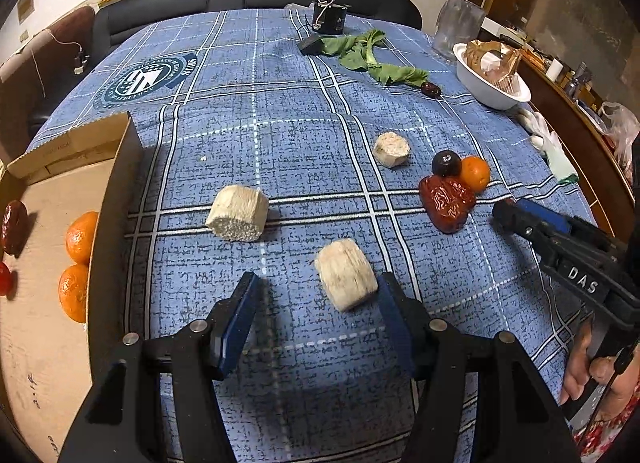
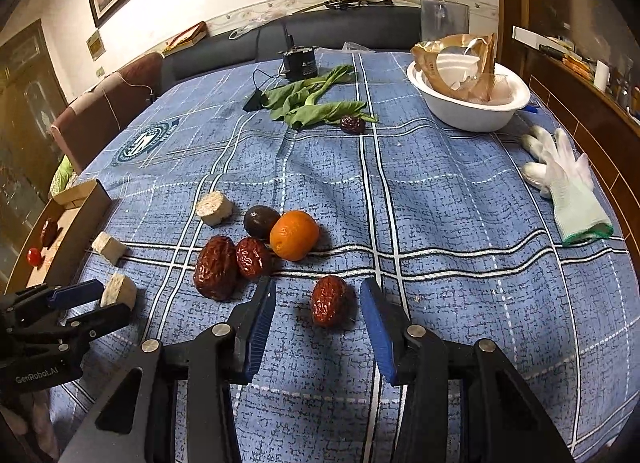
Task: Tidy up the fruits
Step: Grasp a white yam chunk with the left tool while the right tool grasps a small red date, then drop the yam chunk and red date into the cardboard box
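Observation:
My left gripper (image 1: 318, 291) is open; a pale cut chunk (image 1: 346, 273) lies between its fingers, close to the right one. Two more pale chunks (image 1: 239, 213) (image 1: 391, 149) lie further out. My right gripper (image 2: 317, 295) is open around a red date (image 2: 329, 301) on the cloth. Beyond it lie two more dates (image 2: 216, 267), a dark round fruit (image 2: 261, 221) and an orange (image 2: 294, 235). The cardboard box (image 1: 116, 199) at the left holds two oranges (image 1: 80, 237), a date (image 1: 14, 227) and a small red fruit (image 1: 4, 279).
A white bowl (image 2: 468, 113) with a brown bag stands at the far right. Green leaves (image 2: 312, 103), another date (image 2: 353, 124) and a black device (image 2: 299, 62) lie at the back. White gloves (image 2: 568, 183) lie near the right edge.

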Demonstrator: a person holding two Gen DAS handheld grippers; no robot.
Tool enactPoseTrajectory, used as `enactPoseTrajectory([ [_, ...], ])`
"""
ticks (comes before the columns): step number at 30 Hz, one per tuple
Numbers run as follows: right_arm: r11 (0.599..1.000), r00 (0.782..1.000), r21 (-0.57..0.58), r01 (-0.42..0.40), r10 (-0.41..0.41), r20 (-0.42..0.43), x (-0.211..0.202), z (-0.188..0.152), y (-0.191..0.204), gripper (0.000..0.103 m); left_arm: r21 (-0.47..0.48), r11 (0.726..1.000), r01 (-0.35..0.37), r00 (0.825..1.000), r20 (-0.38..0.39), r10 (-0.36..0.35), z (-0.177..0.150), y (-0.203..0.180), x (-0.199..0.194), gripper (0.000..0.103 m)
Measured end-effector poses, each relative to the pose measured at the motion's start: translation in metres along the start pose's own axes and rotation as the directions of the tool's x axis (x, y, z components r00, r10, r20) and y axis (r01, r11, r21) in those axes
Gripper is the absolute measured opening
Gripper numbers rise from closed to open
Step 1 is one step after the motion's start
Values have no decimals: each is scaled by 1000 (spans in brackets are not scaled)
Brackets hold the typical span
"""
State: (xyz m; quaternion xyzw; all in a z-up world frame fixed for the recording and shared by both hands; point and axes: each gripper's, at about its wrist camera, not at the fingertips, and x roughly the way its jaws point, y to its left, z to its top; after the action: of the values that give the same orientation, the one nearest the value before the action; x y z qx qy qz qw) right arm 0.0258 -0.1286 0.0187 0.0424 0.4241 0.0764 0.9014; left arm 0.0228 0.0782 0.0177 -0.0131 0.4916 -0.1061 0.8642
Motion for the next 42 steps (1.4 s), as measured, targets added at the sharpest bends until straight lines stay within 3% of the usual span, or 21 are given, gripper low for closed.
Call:
enactPoseTrajectory([
  [3, 1000, 1000, 2, 8, -8, -18, 6, -2, -1, 40, 2, 1000, 2, 1000, 4, -2, 2, -4, 2, 58],
  [7, 999, 999, -17, 31, -32, -19, 6, -2, 0, 28, 29, 999, -24, 1000, 21, 23, 2, -13, 4, 28],
  [10, 1000, 1000, -7, 19, -19, -19, 5, -3, -3, 21, 26, 1000, -16, 1000, 22, 16, 1, -14, 3, 28],
  [20, 998, 998, 19, -67, 67, 0, -14, -13, -3, 20, -50, 998, 47, 996, 77, -43, -11, -1, -32, 28],
  [28, 994, 994, -6, -108, 108, 31, -45, -19, 16, 21, -127, 990, 64, 990, 136, -47, -26, 29, -67, 28],
  [32, 989, 989, -48, -136, 139, 44, -62, -21, 38, 21, -204, 978, 53, 985, 174, -17, -40, 61, -87, 28],
  [36, 979, 982, -102, -175, 180, 48, -74, -21, 70, 21, -301, 954, 7, 974, 216, 61, -56, 104, -109, 28],
  [42, 947, 965, -198, -253, 263, 23, -80, -23, 136, 21, -416, 909, -27, 974, 195, 118, -80, 161, -123, 28],
])
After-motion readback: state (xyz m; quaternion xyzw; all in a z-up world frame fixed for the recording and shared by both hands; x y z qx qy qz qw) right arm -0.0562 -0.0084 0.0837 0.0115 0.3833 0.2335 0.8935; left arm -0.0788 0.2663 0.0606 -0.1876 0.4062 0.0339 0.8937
